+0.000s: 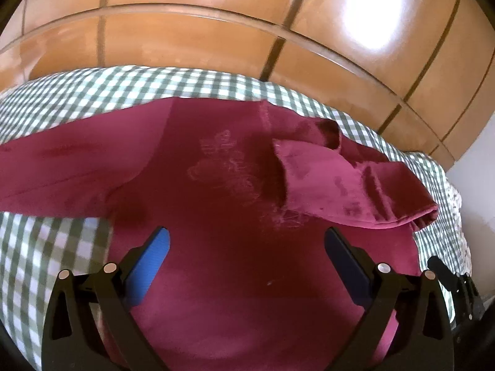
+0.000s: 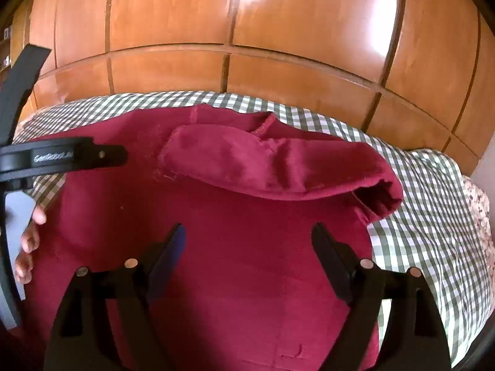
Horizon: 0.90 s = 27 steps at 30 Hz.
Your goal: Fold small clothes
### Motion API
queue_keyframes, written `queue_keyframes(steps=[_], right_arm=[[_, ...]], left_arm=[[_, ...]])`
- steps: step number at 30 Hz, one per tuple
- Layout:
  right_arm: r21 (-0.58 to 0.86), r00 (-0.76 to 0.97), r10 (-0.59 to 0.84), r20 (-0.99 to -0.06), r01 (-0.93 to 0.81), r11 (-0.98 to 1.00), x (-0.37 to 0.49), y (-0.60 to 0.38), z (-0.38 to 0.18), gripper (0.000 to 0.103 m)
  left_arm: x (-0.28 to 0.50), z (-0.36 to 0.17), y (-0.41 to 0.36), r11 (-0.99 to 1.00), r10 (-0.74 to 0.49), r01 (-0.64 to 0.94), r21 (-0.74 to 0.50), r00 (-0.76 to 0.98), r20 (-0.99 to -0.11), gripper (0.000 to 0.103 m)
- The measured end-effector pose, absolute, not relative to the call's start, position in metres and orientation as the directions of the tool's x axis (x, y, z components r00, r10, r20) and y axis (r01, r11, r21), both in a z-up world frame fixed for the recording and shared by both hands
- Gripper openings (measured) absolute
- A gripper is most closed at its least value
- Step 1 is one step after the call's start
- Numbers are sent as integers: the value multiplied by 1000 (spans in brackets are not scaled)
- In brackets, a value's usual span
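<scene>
Maroon fabric fills both views: a small long-sleeved top (image 2: 216,232) lies spread on a bed covered with a green-and-white checked sheet (image 2: 417,216), before a glossy wooden wardrobe (image 2: 247,31). Its right sleeve (image 2: 272,160) is already folded across the chest, but loosely, the cuff end puffed open near the garment's edge. The right tool (image 2: 247,241) hovers above the body of the top with its jaws wide and nothing between them; the left tool (image 1: 247,247) is likewise wide and empty over the cloth.

The likely trouble is that folded sleeve (it sits rounded, not pressed flat): any tug on the body beneath could roll it back out or drag it askew. The other sleeve (image 1: 62,173) lies stretched out to the side, so a careless pinch there might gather the checked sheet along with the fabric. Open jaws coming down on a single flat layer may also slip off without catching any cloth.
</scene>
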State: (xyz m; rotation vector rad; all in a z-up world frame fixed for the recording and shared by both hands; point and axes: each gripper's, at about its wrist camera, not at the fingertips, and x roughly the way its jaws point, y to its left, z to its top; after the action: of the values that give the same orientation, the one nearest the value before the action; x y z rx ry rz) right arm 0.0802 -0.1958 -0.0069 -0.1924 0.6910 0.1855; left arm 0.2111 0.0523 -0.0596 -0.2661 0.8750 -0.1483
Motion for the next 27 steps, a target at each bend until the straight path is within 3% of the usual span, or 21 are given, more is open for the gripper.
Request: queue_keyframes(steps=[19, 27], right_arm=[[-90, 718, 46, -694, -150, 985, 90, -238, -31, 86], [-25, 709, 86, -700, -145, 989, 83, -257, -40, 87]], left_arm=[[249, -64, -12, 957, -287, 143, -251, 582, -761, 97], [258, -74, -9, 941, -329, 129, -312, 558, -761, 92]])
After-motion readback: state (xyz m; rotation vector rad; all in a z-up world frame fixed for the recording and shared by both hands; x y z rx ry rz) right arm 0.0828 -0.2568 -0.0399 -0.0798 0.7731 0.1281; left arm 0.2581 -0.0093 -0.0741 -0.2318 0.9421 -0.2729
